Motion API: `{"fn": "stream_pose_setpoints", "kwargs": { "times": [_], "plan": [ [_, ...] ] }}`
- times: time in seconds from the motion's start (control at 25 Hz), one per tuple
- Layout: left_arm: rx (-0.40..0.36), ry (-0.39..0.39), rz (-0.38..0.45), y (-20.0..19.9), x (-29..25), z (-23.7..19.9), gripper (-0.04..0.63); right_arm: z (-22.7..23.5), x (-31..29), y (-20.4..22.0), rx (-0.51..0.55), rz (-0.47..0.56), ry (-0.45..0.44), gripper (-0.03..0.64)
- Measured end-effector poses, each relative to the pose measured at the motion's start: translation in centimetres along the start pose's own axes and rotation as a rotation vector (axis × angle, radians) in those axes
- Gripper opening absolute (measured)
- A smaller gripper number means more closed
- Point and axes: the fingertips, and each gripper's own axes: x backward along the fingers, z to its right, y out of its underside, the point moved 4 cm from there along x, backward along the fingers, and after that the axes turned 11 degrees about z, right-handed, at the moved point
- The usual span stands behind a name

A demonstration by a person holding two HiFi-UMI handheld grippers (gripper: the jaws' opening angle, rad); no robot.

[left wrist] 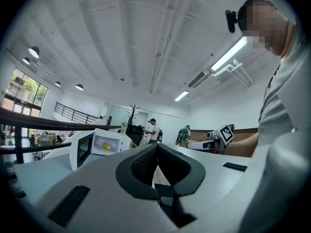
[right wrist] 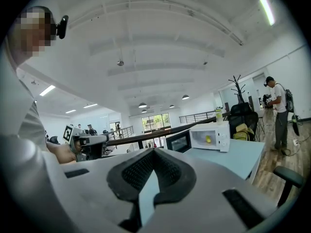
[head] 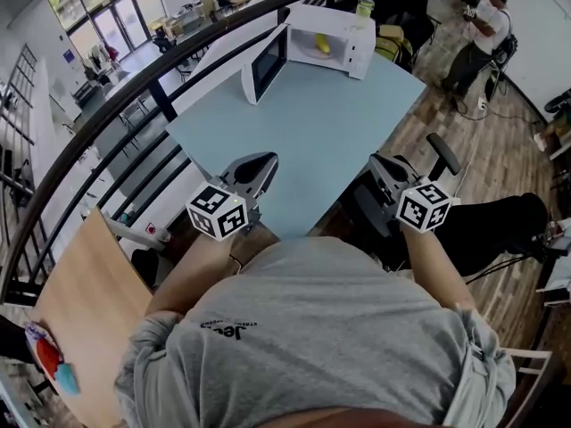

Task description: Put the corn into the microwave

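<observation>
A white microwave (head: 335, 34) stands at the far end of the light blue table (head: 312, 132), its door (head: 266, 63) swung open to the left. The yellow corn (head: 322, 46) lies inside it. The microwave (left wrist: 99, 147) and corn (left wrist: 106, 147) also show in the left gripper view, and the microwave (right wrist: 210, 136) and corn (right wrist: 208, 139) in the right gripper view. My left gripper (head: 265, 159) and right gripper (head: 379, 160) hover by the table's near edge, far from the microwave. Both are shut with nothing between the pads, the left gripper (left wrist: 156, 147) and the right gripper (right wrist: 154, 150) alike.
A black railing (head: 178, 52) curves along the table's left side. A black office chair (head: 443, 154) stands right of my right gripper. A bottle (head: 364, 5) sits on the microwave. A person (head: 477, 38) stands at the back right. A wooden board (head: 85, 301) lies at the lower left.
</observation>
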Motion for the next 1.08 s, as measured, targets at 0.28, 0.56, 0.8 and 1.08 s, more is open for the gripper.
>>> {"fn": "stream_pose_setpoints", "kwargs": {
  "times": [0.28, 0.56, 0.8, 1.08],
  "plan": [
    [-0.012, -0.012, -0.005, -0.3, 0.5, 0.1, 0.018, -0.5, -0.1, 0.6, 0.020, -0.017, -0.030, 0.017],
    [-0.019, -0.019, -0.006, -0.2, 1.0, -0.1, 0.018, -1.1, -0.4, 0.9, 0.036, -0.023, -0.053, 0.017],
    [-0.019, -0.022, -0.002, -0.4, 1.4, -0.1, 0.018, -1.5, -0.4, 0.9, 0.039, -0.028, -0.054, 0.017],
    [-0.016, -0.025, -0.001, -0.1, 1.5, -0.2, 0.018, -1.5, -0.5, 1.1, 0.047, -0.030, -0.058, 0.017]
  ]
}}
